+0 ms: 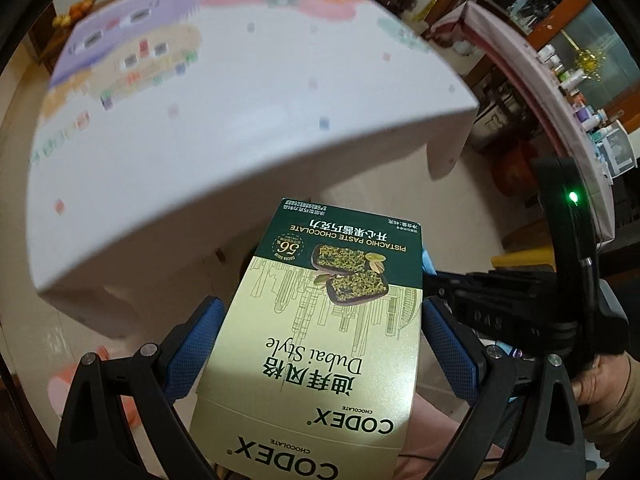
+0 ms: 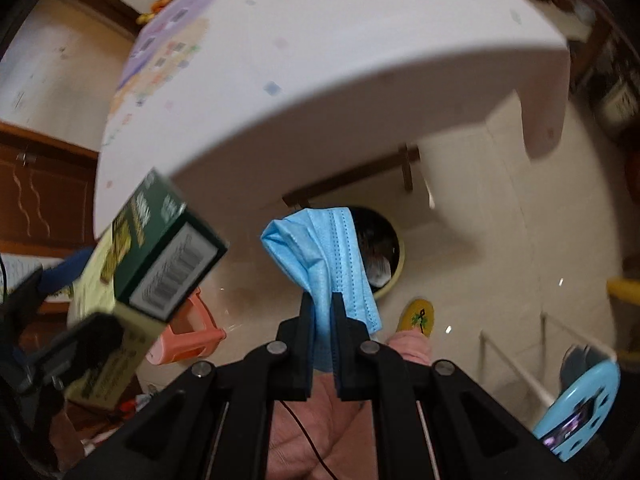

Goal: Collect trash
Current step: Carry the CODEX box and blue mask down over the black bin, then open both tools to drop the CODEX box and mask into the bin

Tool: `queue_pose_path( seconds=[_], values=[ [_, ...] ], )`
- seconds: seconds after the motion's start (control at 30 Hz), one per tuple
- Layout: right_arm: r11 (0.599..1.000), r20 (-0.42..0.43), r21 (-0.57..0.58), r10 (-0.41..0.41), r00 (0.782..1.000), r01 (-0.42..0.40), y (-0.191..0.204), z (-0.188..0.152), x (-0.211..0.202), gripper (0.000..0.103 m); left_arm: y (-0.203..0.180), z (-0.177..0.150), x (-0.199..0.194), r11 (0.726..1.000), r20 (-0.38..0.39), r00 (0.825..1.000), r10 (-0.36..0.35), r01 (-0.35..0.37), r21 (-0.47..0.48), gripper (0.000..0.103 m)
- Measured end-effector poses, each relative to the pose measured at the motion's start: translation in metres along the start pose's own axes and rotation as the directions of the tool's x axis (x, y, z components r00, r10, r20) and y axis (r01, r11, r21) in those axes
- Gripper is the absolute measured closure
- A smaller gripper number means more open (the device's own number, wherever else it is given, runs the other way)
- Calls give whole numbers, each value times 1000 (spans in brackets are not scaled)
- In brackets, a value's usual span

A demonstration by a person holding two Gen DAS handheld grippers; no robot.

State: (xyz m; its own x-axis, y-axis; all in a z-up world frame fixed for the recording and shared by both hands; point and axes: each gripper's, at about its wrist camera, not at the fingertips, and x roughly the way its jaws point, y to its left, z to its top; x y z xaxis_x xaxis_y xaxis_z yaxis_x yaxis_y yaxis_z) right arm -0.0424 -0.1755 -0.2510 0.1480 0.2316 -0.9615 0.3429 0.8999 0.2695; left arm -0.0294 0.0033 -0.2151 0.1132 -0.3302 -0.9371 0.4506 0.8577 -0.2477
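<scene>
My left gripper (image 1: 320, 312) is shut on a green and gold Codex chocolate box (image 1: 316, 320), held in the air in front of a white table (image 1: 240, 128). The box also shows at the left of the right wrist view (image 2: 160, 248). My right gripper (image 2: 322, 300) is shut on a crumpled blue face mask (image 2: 320, 256) and holds it above the floor. Behind the mask a round yellow-rimmed trash bin (image 2: 394, 264) stands on the floor, partly hidden. The right gripper's black body shows at the right of the left wrist view (image 1: 520, 300).
The white table with pastel prints (image 2: 320, 60) overhangs the bin. A pink plastic stool (image 2: 188, 336) stands on the tiled floor at left, a yellow slipper (image 2: 418, 316) near the bin, a blue round object (image 2: 576, 412) at right. Cluttered shelves (image 1: 580, 92) line the right wall.
</scene>
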Motion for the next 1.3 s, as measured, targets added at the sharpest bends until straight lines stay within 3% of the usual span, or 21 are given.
queue_pose_path(
  seconds=[0.3, 0.53, 0.7, 0.83, 1.03, 1.3],
  values=[
    [999, -93, 30, 16, 996, -13, -47, 4, 135, 96, 31, -35, 134, 991, -61, 998, 35, -43, -130, 6],
    [995, -135, 89, 53, 989, -41, -85, 13, 239, 93, 60, -42, 240, 978, -68, 996, 57, -69, -197, 6],
    [990, -137, 120, 95, 986, -79, -101, 27, 297, 88, 72, -44, 291, 970, -70, 996, 63, -78, -229, 6],
    [986, -118, 145, 105, 988, -87, -111, 34, 324, 61, 82, -40, 318, 962, -82, 995, 62, -82, -262, 5],
    [990, -104, 117, 92, 990, -80, -109, 40, 336, 57, 88, -39, 331, 952, -102, 988, 118, -142, -270, 5],
    [993, -96, 85, 87, 992, -79, -108, 34, 329, 57, 88, -40, 328, 952, -79, 988, 136, -152, -265, 1]
  ],
)
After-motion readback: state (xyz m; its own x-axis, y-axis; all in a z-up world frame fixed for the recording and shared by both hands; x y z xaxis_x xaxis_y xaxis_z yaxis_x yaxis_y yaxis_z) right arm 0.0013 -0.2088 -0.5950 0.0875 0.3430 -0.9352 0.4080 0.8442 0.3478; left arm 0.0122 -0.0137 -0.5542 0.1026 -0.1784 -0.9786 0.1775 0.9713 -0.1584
